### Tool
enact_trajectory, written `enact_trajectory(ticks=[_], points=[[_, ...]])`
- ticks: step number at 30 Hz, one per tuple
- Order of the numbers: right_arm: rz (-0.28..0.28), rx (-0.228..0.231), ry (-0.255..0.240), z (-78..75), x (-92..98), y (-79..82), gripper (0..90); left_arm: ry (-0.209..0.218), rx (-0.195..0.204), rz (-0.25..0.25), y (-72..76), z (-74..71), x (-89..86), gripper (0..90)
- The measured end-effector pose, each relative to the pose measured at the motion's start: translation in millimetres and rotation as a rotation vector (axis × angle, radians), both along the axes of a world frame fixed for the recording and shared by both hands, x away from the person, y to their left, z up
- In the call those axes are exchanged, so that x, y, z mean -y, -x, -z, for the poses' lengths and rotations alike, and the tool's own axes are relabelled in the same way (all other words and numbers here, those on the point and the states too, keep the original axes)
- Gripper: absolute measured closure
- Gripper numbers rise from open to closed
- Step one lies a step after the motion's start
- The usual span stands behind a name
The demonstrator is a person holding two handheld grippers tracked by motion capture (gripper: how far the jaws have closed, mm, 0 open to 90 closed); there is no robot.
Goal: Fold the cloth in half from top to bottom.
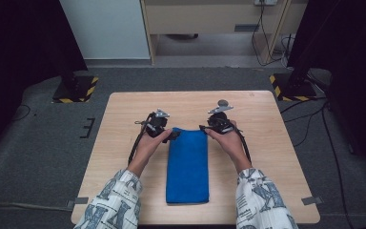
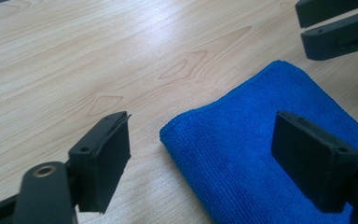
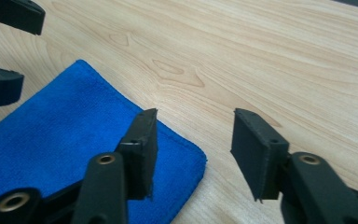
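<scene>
A blue cloth [image 1: 187, 164], folded into a long strip, lies flat on the wooden table [image 1: 124, 143] and runs from the middle toward the near edge. My left gripper [image 1: 172, 135] sits at the cloth's far left corner and my right gripper [image 1: 204, 128] at its far right corner. In the left gripper view the left gripper [image 2: 200, 156] is open, the corner of the cloth [image 2: 242, 154] lying between its jaws, untouched. In the right gripper view the right gripper [image 3: 198, 149] is open too, astride the other corner of the cloth [image 3: 65, 126], with no pad pressing on it.
A small grey disc [image 1: 223, 102] lies on the table beyond the right gripper. Two stand bases with yellow-black stripes [image 1: 76, 89] [image 1: 290, 86] flank the table's far corners on the grey floor. Cables run along the right side.
</scene>
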State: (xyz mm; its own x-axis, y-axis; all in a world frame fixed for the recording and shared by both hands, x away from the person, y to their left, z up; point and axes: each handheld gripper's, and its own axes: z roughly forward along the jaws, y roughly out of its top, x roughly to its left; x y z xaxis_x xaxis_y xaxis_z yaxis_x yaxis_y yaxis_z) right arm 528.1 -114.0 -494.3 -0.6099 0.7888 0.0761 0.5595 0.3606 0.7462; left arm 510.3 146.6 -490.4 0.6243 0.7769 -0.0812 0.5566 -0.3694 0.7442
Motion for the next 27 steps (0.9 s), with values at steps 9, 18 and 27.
enact_trajectory(ticks=[9,18,27], points=[[-0.01,-0.04,0.026,19.2,-7.9,-9.0,58.2,-0.046,-0.022,0.002,-7.3,14.4,5.7,34.2],[-0.012,-0.087,0.004,31.3,-13.1,-15.4,55.2,-0.085,-0.042,-0.017,-14.3,28.4,2.4,48.6],[-0.034,-0.091,0.007,33.1,-22.2,-11.4,63.7,-0.088,-0.047,-0.022,-15.2,34.6,2.6,56.4]])
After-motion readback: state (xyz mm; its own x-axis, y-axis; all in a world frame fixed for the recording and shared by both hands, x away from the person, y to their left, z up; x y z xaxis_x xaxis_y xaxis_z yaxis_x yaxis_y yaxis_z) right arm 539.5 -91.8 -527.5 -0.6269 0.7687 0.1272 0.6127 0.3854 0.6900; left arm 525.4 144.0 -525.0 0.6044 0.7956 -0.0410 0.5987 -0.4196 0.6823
